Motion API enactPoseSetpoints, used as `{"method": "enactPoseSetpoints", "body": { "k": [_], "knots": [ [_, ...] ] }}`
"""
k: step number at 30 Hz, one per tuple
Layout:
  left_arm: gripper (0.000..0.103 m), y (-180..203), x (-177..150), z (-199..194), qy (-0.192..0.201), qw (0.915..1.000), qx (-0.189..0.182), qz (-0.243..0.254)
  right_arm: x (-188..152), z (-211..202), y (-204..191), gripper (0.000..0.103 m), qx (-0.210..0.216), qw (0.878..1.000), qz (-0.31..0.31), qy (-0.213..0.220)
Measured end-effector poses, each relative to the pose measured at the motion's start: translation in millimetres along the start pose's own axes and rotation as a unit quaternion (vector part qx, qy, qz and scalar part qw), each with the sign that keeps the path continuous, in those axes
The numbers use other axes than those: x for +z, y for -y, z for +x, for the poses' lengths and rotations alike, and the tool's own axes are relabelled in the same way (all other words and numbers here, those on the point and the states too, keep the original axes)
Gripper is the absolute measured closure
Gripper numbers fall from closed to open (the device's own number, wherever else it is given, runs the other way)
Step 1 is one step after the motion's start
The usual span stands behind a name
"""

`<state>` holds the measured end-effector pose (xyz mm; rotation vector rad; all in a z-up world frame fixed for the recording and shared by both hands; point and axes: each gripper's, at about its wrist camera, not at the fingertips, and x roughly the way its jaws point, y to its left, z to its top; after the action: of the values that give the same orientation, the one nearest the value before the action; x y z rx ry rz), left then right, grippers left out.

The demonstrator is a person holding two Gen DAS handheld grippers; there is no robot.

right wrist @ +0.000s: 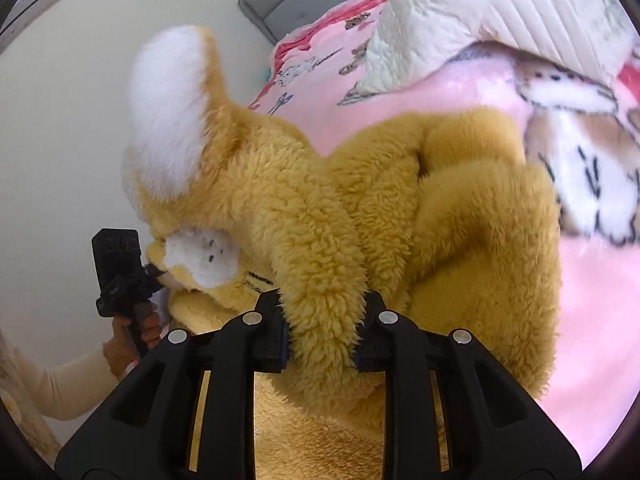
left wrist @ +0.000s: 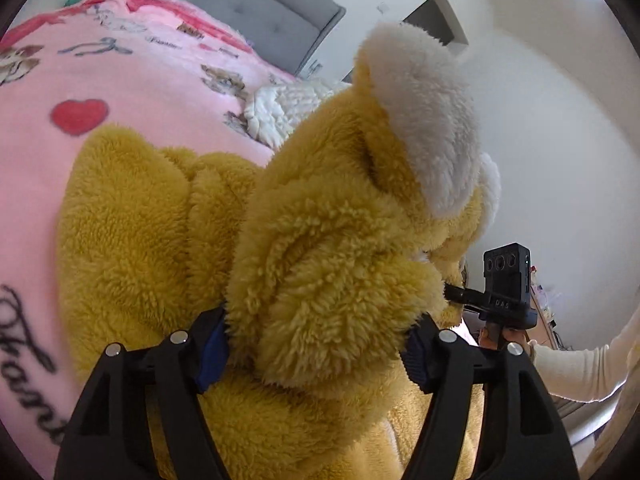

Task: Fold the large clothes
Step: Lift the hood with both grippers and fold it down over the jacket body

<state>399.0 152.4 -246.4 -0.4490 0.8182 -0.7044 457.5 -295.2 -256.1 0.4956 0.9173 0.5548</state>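
A large fluffy mustard-yellow garment (left wrist: 160, 220) with white-lined ears (left wrist: 432, 120) lies on the pink bed blanket and is lifted at its near edge. My left gripper (left wrist: 316, 352) is shut on a thick fold of the yellow fleece. My right gripper (right wrist: 322, 336) is shut on another fold of the same garment (right wrist: 460, 208). Each gripper shows in the other's view: the right one (left wrist: 506, 288) at the garment's right edge, the left one (right wrist: 120, 272) at its left edge by a white patch (right wrist: 200, 256). The fabric hides all fingertips.
A pink fleece blanket (left wrist: 132, 80) with hearts, bears and script covers the bed. A cream quilted blanket (right wrist: 480, 12) lies bunched beyond the garment. A grey padded headboard (left wrist: 240, 0) and white walls stand behind. A person's sleeved arm (left wrist: 580, 364) is at the right.
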Motion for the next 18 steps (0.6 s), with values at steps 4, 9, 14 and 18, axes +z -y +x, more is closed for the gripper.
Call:
{"method": "enactPoseSetpoints", "body": {
  "k": [4,9,14,18],
  "knots": [
    [0.028,23,0,-10,0.007,0.9983,0.039,0.043,1,-8,0,0.073,0.015,1.000,0.011,0.022],
    [0.006,56,9,-38,0.012,0.9950,0.056,0.082,2,-26,-14,0.042,0.000,1.000,-0.010,0.018],
    [0.006,43,7,-50,-0.024,0.9992,0.031,-0.009,5,-47,-13,0.040,-0.007,0.999,0.014,0.030],
    [0.006,40,10,-66,-0.011,0.9972,0.055,-0.049,18,-71,-28,0.040,-0.033,0.998,-0.007,0.055]
  ]
}}
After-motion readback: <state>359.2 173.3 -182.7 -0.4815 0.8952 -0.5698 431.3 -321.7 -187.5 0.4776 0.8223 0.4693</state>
